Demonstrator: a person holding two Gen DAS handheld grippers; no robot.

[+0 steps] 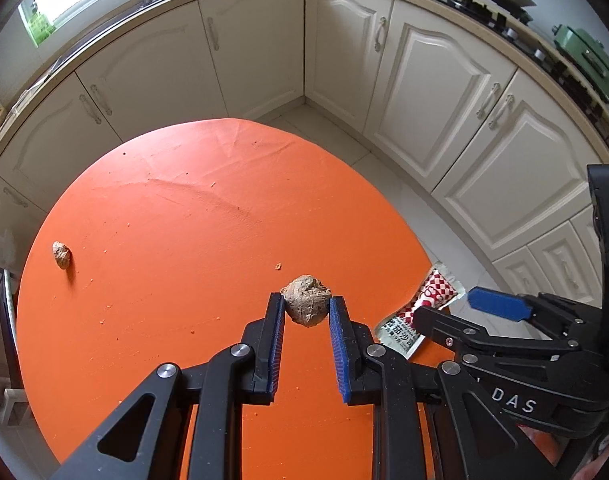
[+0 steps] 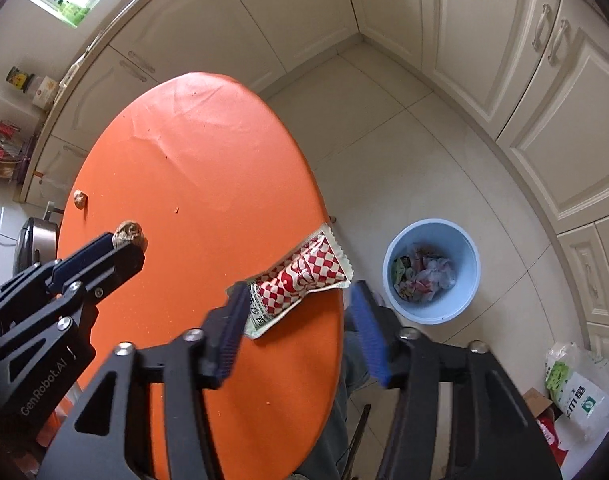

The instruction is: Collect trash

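Note:
A brown crumpled lump (image 1: 306, 306) is pinched between the blue pads of my left gripper (image 1: 306, 300), just above the round orange table (image 1: 184, 240). The right wrist view shows that same lump (image 2: 129, 234) at the left gripper's (image 2: 122, 250) tips. My right gripper (image 2: 300, 294) stands wide open over a red-and-white checked packet (image 2: 304, 272) that lies at the table's (image 2: 204, 160) right edge; the pads do not touch it. In the left wrist view the right gripper (image 1: 448, 306) partly hides the packet (image 1: 438, 290). A second brown lump (image 1: 61, 254) (image 2: 79, 199) lies at the table's far left.
A light blue bin (image 2: 436, 229) holding several wrappers stands on the tiled floor right of the table. A white bag (image 2: 580, 392) sits on the floor at lower right. Cream cabinets (image 1: 424, 80) line the walls. A person's trouser leg (image 2: 344, 400) shows under the table edge.

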